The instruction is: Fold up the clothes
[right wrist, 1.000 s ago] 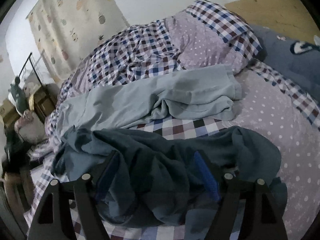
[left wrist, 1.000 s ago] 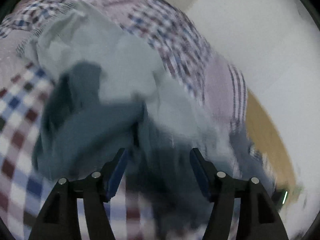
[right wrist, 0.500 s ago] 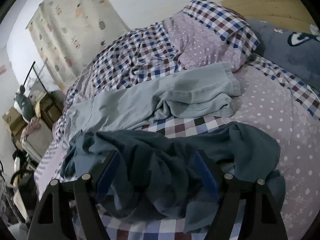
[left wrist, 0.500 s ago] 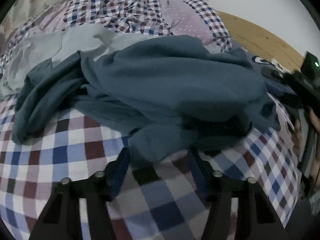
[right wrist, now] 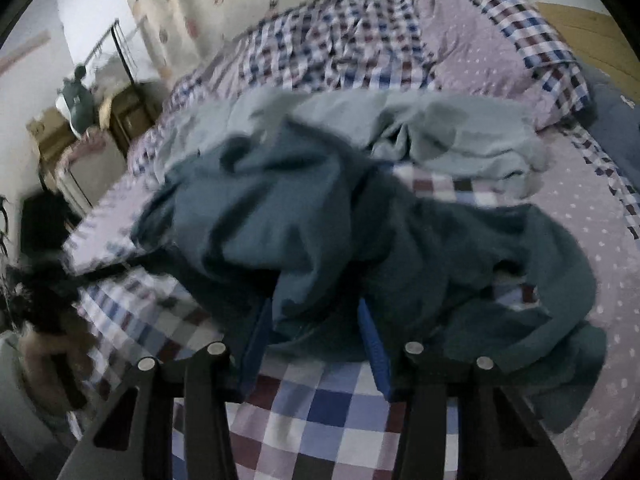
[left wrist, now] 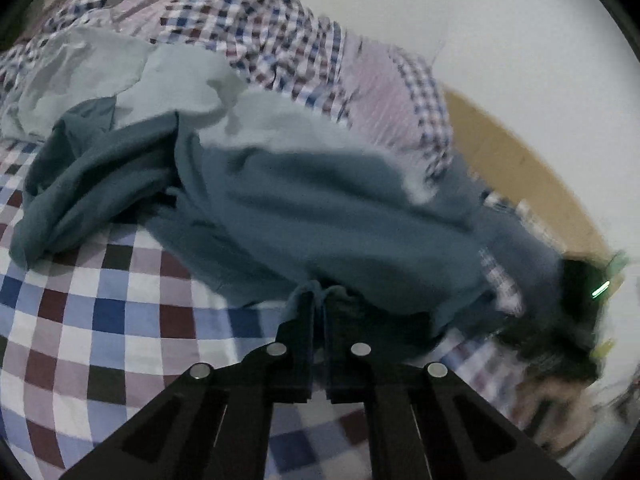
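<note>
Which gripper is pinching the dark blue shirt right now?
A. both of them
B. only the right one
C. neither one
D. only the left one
D: the left gripper has its jaws shut on an edge of the dark teal garment, while the right gripper has its jaws apart, with the cloth lying loose between them on the checked bedsheet.

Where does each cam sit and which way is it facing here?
Left wrist: on the left gripper, looking along its closed fingers across the checked bedspread at the dark teal garment they pinch.
Right wrist: on the right gripper, fingers open, facing the same garment, wall beyond.
Shared: teal garment, pale blue garment, bedspread.
</note>
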`<state>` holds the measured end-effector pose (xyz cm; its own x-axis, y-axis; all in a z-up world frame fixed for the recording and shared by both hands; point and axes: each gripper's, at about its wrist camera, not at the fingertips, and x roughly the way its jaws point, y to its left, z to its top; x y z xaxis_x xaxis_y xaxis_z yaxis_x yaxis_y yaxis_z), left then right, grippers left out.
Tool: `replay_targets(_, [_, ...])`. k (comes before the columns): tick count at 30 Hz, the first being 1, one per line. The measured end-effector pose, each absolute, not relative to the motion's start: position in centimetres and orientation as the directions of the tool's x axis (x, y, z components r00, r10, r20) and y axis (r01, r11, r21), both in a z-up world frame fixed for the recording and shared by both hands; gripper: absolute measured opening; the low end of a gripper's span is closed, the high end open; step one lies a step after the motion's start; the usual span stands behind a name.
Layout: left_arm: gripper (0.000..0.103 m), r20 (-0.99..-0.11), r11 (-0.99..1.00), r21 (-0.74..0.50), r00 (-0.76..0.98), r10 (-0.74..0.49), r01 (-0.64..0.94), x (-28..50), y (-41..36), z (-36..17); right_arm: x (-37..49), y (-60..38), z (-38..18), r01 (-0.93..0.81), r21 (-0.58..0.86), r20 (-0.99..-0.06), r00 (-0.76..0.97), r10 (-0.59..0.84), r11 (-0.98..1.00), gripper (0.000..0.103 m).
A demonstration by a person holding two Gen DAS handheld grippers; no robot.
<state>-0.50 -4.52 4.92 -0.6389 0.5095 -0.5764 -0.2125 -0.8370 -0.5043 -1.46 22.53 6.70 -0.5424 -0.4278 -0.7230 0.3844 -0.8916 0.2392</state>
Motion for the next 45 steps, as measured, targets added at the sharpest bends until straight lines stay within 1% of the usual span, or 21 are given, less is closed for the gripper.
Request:
replay_targets(2, [0.001,-0.531,-0.808,-0.549,-0.658,0.534,-0.214,-0.1,-5.5,6.0,-1.9,22.0,5.7,0.374,0.220,-0.749,-0.527,-0.402,-0.901,0.048])
replay_targets(3, [0.001,-0.493,-0.781,-0.586,-0.671,0.555,-0.215,0.2,-6.4,6.9,-2.1,21.8,5.2,0.368,0.208,-0.760,-0.522,-0.386,-0.906,0.041])
replay_targets(4, [0.001,-0.464,-0.758,-0.617,-0.680,0.568,-0.212,0.5,-7.1,7.4,-2.2,21.7,4.9,0.363,0.198,-0.768,-0.519,-0.374,-0.910,0.031])
replay_targets(5, [0.001,-0.412,-0.714,-0.667,-0.692,0.592,-0.214,0.9,-8.0,7.9,-2.1,21.7,4.8,0.360,0.192,-0.770,-0.521,-0.367,-0.913,0.000])
replay_targets(10, [0.001,-0.291,-0.620,-0.758,-0.746,0.598,-0.201,3.2,-11.9,9.9,1.5,22.5,8.2,0.366,0.212,-0.682,-0.609,-0.405,-0.906,0.000])
replay_targets(16, [0.001,-0.154,-0.547,-0.801,-0.798,0.582,-0.245,11.0,-15.1,11.4,8.7,24.6,12.4,0.373,0.252,-0.567,-0.691,-0.448,-0.893,0.000])
replay_targets(18, [0.001,-0.116,-0.537,-0.796,-0.802,0.586,-0.277,14.6,-15.4,11.9,10.6,25.4,11.6,0.371,0.276,-0.569,-0.681,-0.462,-0.887,0.001])
replay_targets(22, [0.001,-0.090,-0.543,-0.790,-0.822,0.563,-0.285,22.0,-16.0,12.0,12.2,25.6,9.5,0.346,0.256,-0.628,-0.650,-0.427,-0.903,0.004])
replay_targets(24, [0.001,-0.113,-0.530,-0.812,-0.826,0.552,-0.243,24.5,-16.9,10.8,12.5,25.4,9.2,0.357,0.265,-0.628,-0.641,-0.442,-0.896,0.005])
replay_targets(25, [0.001,-0.141,-0.532,-0.822,-0.832,0.536,-0.204,24.8,-17.5,10.2,12.4,25.1,9.0,0.361,0.271,-0.633,-0.632,-0.447,-0.893,0.010])
replay_targets(27, [0.001,-0.198,-0.534,-0.837,-0.841,0.503,-0.121,25.3,-18.7,9.1,12.1,24.4,8.5,0.368,0.282,-0.642,-0.614,-0.459,-0.886,0.043])
replay_targets(28, [0.001,-0.227,-0.533,-0.842,-0.844,0.486,-0.080,25.5,-19.2,8.5,12.0,24.1,8.2,0.371,0.288,-0.647,-0.605,-0.465,-0.883,0.048])
replay_targets(32, [0.001,-0.295,-0.567,-0.823,-0.835,0.464,-0.025,25.5,-20.1,8.1,11.7,22.3,7.4,0.399,0.285,-0.665,-0.573,-0.480,-0.871,0.050])
replay_targets(34, [0.002,-0.322,-0.606,-0.794,-0.813,0.484,-0.047,25.6,-19.1,8.4,11.9,21.0,7.3,0.427,0.267,-0.671,-0.561,-0.485,-0.864,0.051])
replay_targets(35, [0.007,-0.335,-0.624,-0.778,-0.793,0.509,-0.071,25.6,-18.5,8.6,12.1,20.3,7.2,0.442,0.257,-0.674,-0.555,-0.487,-0.859,0.052])
replay_targets(36, [0.014,-0.397,-0.666,-0.743,-0.756,0.520,-0.067,25.5,-17.3,8.3,12.2,19.6,7.1,0.456,0.244,-0.679,-0.550,-0.486,-0.856,0.053])
replay_targets(38, [0.052,-0.524,-0.746,-0.663,-0.672,0.524,-0.066,25.1,-15.0,7.7,12.2,18.7,7.0,0.472,0.226,-0.684,-0.546,-0.484,-0.852,0.054])
replay_targets(39, [0.054,-0.596,-0.819,-0.569,-0.648,0.474,-0.076,25.5,-13.4,7.7,12.2,18.5,7.1,0.474,0.225,-0.683,-0.546,-0.485,-0.851,0.055])
replay_targets(40, [0.057,-0.625,-0.850,-0.521,-0.642,0.444,-0.080,25.8,-12.8,7.6,12.2,18.3,7.1,0.474,0.228,-0.680,-0.547,-0.487,-0.851,0.055])
replay_targets(43, [0.076,-0.696,-0.920,-0.380,-0.627,0.350,-0.092,26.5,-11.0,7.1,12.1,18.1,7.3,0.462,0.243,-0.670,-0.556,-0.492,-0.853,0.057])
replay_targets(45, [0.077,-0.726,-0.949,-0.308,-0.626,0.284,-0.073,26.8,-10.7,6.7,12.1,18.0,7.5,0.456,0.246,-0.665,-0.563,-0.491,-0.855,0.059])
